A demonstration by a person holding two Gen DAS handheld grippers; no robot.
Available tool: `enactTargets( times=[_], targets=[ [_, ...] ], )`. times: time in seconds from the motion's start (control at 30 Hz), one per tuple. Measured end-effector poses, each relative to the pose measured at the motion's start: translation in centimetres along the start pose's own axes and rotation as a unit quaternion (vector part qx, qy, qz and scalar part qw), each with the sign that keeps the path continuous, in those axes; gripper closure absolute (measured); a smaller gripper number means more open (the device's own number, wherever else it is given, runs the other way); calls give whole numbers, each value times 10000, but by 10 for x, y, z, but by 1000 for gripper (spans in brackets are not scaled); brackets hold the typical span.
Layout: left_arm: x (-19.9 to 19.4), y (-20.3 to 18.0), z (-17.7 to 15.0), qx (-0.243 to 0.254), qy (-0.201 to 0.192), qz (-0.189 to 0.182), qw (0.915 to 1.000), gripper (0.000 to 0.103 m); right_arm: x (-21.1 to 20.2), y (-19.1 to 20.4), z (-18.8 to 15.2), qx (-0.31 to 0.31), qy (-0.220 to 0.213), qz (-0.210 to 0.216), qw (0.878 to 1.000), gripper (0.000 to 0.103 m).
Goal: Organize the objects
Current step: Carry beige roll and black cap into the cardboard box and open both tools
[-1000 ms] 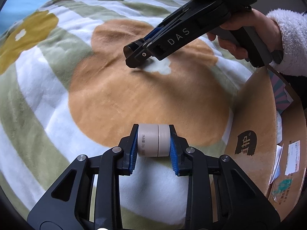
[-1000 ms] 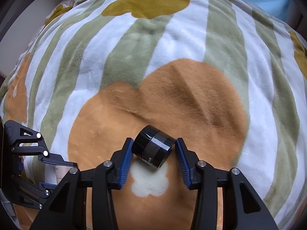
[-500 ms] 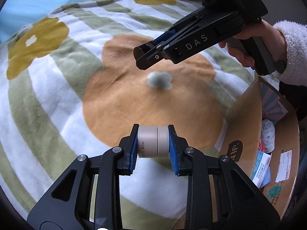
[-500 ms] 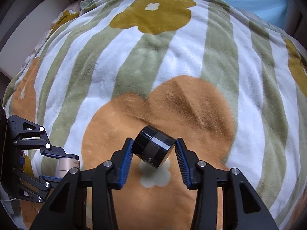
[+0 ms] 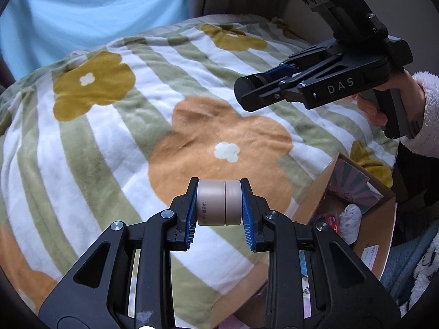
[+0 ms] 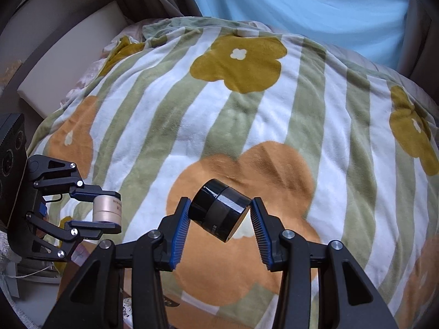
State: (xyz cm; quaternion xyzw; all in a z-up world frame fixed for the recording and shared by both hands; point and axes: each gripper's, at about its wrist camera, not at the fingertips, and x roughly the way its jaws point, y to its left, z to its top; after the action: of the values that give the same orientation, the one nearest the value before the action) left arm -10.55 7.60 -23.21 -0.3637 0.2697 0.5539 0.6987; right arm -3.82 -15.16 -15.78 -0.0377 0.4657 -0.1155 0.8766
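Above the blanket [image 5: 82, 142], each gripper [image 5: 219, 205] [image 6: 219, 216] clamps its jar [image 5: 218, 205] [image 6: 219, 213].

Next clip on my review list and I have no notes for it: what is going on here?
A person holds a handheld gripper in each hand above a flower-patterned blanket. The left gripper is clamped on a small beige jar, held level. The right gripper is clamped on a black jar, which sits tilted between the fingers. Both jars are off the blanket. An open cardboard box with some items already inside sits at the bed's edge.
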Motion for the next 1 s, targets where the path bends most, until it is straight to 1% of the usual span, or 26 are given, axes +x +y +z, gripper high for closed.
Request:
enactTargets(
  times=[0.23, 0.47, 0.57, 0.73, 1.0],
  targets=[
    [-43, -32, -21, -330, -216, 249, 9989, 78, -46, 21, -29, -89, -43, 130, 9999, 62],
    [-68, -65, -65, -873, -214, 434, 9950, 78, -67, 39, -70, -140, 92, 163, 9997, 62],
    [-73, -81, -86, -1068, -165, 488, 9929, 78, -74, 47, -87, -226, 127, 81, 9996, 62],
    [-78, -105, -116, -1307, -76, 500, 9901, 78, -78, 57, -111, -217, 212, 136, 9994, 62],
    [-67, -133, -151, -1629, 96, 400, 9858, 78, -69, 67, -150, -102, 438, 177, 9988, 62]
  ],
)
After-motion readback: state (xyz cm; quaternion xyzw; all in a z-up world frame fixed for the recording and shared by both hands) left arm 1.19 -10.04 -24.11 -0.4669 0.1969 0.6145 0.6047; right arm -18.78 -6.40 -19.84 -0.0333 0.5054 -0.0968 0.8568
